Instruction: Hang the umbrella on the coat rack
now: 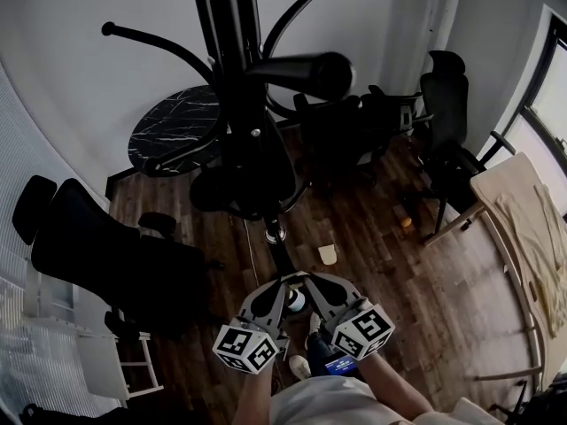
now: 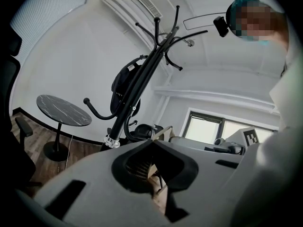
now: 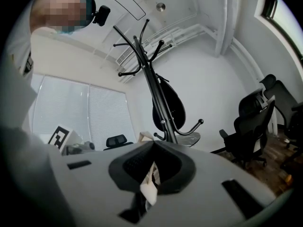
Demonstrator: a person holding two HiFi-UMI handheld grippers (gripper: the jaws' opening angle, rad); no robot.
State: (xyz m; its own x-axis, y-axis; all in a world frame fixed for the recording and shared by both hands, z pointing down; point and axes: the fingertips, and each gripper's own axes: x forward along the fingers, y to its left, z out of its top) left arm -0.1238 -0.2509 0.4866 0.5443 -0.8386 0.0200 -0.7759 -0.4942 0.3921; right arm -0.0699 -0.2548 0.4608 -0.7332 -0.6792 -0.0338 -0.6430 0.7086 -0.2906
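The black coat rack [image 1: 232,51] rises in front of me, its curved hooks spreading near the top and lower down. The black folded umbrella [image 1: 257,180] hangs against the pole; the same dark bundle shows on the rack in the left gripper view [image 2: 125,86] and the right gripper view [image 3: 170,103]. My left gripper [image 1: 270,295] and right gripper [image 1: 330,290] are low, close to my body, side by side near the rack's foot. Both are shut with nothing between the jaws, and their tips meet in the left gripper view [image 2: 151,141] and the right gripper view [image 3: 152,142].
A round black marble table [image 1: 173,131] stands behind the rack on the left. Black office chairs [image 1: 443,104] crowd the back right, and another black chair [image 1: 97,246] sits at left. A light wooden table [image 1: 523,211] is at right. A small pale object [image 1: 329,255] lies on the wood floor.
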